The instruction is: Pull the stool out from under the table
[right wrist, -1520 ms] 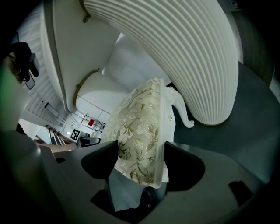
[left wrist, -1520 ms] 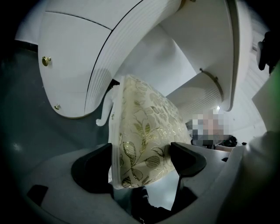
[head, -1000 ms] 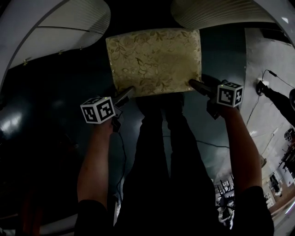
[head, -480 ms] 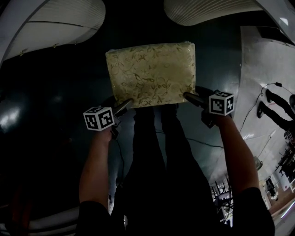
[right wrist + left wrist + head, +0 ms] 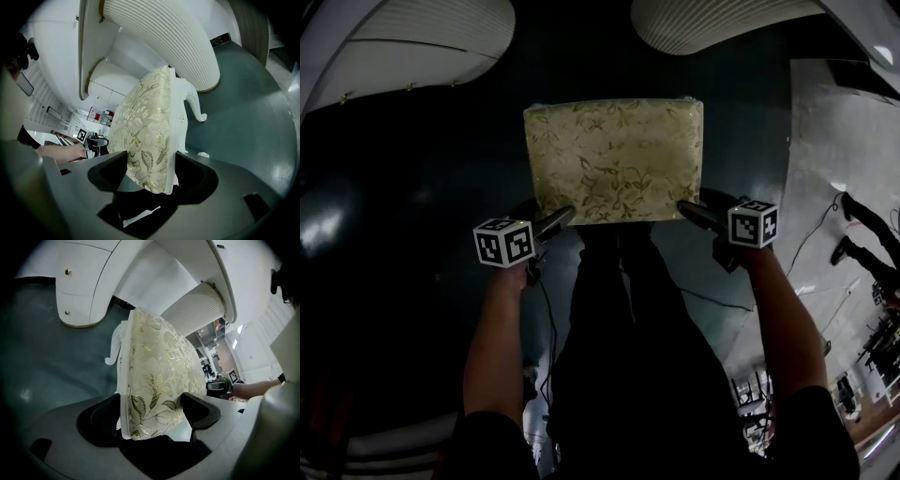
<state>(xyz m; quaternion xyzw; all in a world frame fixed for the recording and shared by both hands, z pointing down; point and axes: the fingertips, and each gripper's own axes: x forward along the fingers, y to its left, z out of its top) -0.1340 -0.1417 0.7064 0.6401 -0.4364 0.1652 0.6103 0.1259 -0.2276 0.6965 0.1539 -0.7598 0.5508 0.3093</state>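
The stool [image 5: 614, 159] stands on the dark floor [image 5: 412, 244] in the upper middle of the head view. Its long side runs left to right, a little apart from the white table [image 5: 722, 23] at the top edge. The left gripper [image 5: 555, 221] pinches its lower left corner and the right gripper [image 5: 689, 211] its lower right corner, the fingers clamped on the cushion edge. Both hands are equally near, so the pull probably goes straight toward the bottom of the frame.

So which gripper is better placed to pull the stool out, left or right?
Neither alone: the left gripper and the right gripper are each shut on a near corner of the stool, one on each side, so an even pull probably needs both.
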